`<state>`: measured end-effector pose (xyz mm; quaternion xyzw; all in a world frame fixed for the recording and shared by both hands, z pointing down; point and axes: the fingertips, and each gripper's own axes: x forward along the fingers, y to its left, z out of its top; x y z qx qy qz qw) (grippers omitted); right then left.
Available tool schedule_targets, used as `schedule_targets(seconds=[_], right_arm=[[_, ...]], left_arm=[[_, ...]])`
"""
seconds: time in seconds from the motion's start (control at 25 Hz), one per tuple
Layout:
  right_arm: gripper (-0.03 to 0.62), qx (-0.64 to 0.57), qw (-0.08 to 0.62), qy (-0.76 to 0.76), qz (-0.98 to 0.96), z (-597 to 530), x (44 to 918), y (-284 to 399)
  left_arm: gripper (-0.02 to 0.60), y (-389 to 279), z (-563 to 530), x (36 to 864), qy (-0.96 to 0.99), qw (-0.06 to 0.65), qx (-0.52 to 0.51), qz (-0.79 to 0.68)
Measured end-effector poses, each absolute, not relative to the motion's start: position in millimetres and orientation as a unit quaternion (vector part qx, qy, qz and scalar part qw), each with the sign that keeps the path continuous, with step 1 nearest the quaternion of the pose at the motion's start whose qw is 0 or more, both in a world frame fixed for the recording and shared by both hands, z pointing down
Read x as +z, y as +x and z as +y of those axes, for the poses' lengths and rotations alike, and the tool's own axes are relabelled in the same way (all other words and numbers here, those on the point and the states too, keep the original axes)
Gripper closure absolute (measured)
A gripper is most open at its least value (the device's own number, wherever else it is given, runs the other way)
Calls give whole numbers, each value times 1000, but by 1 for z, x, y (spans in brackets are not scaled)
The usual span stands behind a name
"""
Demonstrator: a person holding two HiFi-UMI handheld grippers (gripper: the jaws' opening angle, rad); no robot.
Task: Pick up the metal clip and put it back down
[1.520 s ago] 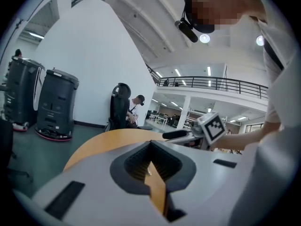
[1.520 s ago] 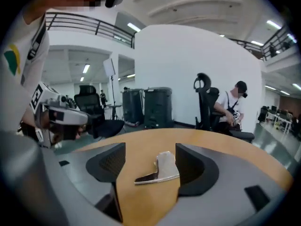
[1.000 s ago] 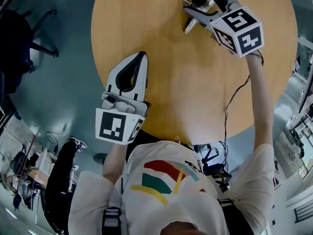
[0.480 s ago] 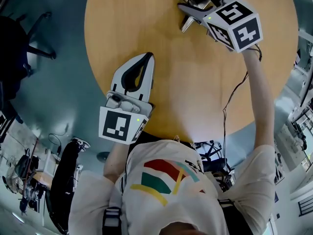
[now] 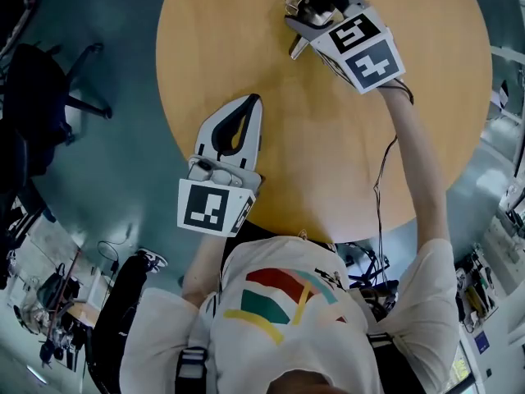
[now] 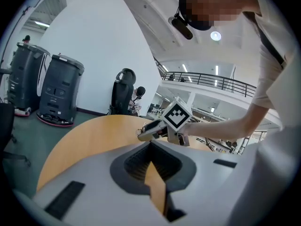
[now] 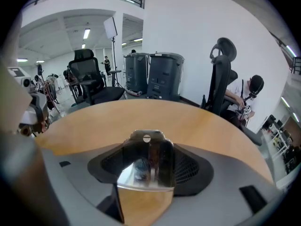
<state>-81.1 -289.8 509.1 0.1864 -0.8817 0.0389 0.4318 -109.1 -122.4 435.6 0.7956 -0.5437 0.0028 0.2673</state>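
Note:
The shiny metal clip (image 7: 148, 163) is pinched between the jaws of my right gripper (image 7: 147, 142), which is shut on it. In the head view this right gripper (image 5: 297, 11) is over the far side of the round wooden table (image 5: 328, 154), and the clip (image 5: 296, 46) sticks out below its fingers. My left gripper (image 5: 253, 99) hovers over the table's near left part, jaws together with nothing between them. From the left gripper (image 6: 150, 145) view, the right gripper (image 6: 151, 132) shows ahead, low over the tabletop.
A black office chair (image 5: 49, 97) stands on the floor left of the table. Two dark grey machines (image 6: 59, 91) stand by the white wall. A seated person (image 7: 249, 98) and another chair (image 7: 221, 74) are beyond the table's far edge. A cable (image 5: 385, 162) hangs along the right arm.
The right gripper, still holding the clip, has drifted a little to the left over the table. The left gripper has barely shifted.

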Motion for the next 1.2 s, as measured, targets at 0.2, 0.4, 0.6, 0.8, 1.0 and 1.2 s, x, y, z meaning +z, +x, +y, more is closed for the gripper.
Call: schedule_targets(seconds=[0.2, 0.4, 0.6, 0.8, 1.0, 1.2], right_arm=[[293, -4, 363, 215, -907, -269, 416, -90], [293, -75, 297, 292, -906, -230, 312, -75], [293, -119, 224, 346, -903, -164, 202, -10], [293, -133, 102, 426, -889, -84, 130, 41], [293, -86, 21, 515, -853, -9, 104, 81], [293, -62, 5, 571, -819, 58, 115, 126]], left_arm=[[538, -101, -113, 386, 813, 225, -1, -537], [538, -106, -104, 321, 836, 148, -21, -527], [538, -62, -87, 227, 868, 92, -63, -485], [538, -18, -62, 163, 901, 25, -69, -428], [538, 6, -35, 128, 922, 2, -82, -378], [538, 50, 0, 120, 940, -3, -85, -329]])
